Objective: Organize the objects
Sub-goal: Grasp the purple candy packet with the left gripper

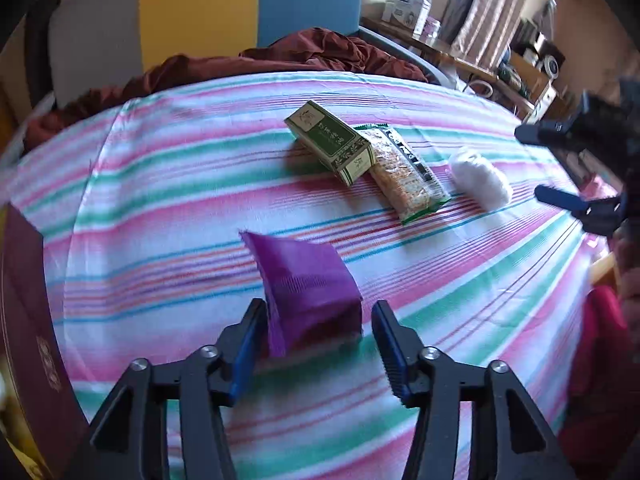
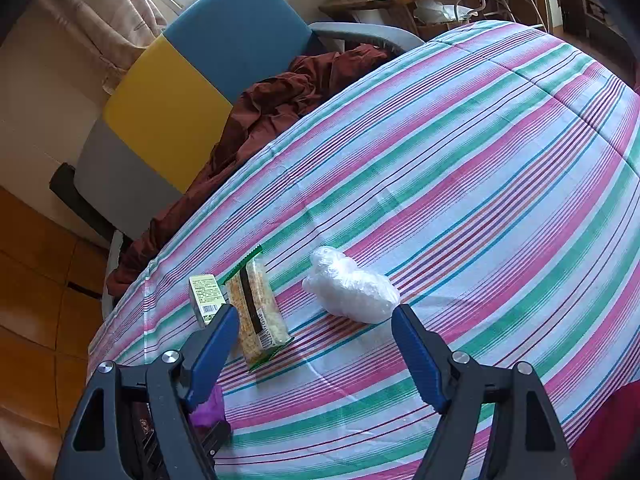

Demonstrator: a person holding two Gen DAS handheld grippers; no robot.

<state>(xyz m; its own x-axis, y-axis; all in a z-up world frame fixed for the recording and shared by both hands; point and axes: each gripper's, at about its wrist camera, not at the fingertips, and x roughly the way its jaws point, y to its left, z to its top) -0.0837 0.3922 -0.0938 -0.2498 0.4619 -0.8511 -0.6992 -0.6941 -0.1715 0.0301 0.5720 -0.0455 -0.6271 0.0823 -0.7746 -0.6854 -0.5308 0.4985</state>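
A purple packet [image 1: 308, 280] sits tilted on the striped cloth [image 1: 160, 200] between the jaws of my left gripper [image 1: 320, 312]. Its left edge touches the left pad, and a thin strip of cloth shows before the right pad. Farther off lie a green tea box [image 1: 332, 144], a cracker pack [image 1: 404, 172] and a white plastic wad [image 1: 480, 176] in a row. My right gripper [image 1: 530, 162] hovers open beside the wad. In the right wrist view that gripper [image 2: 316, 312] holds nothing, with the wad [image 2: 352, 288], cracker pack [image 2: 258, 312] and box [image 2: 206, 294] just ahead of its fingertips.
A dark maroon box [image 1: 28, 320] stands at the cloth's left edge. A rust-brown garment [image 1: 320, 52] lies on the chair [image 2: 224, 28] behind the table. Shelves with boxes [image 1: 408, 8] stand at the back right. Red clothing [image 1: 600, 340] shows at the right edge.
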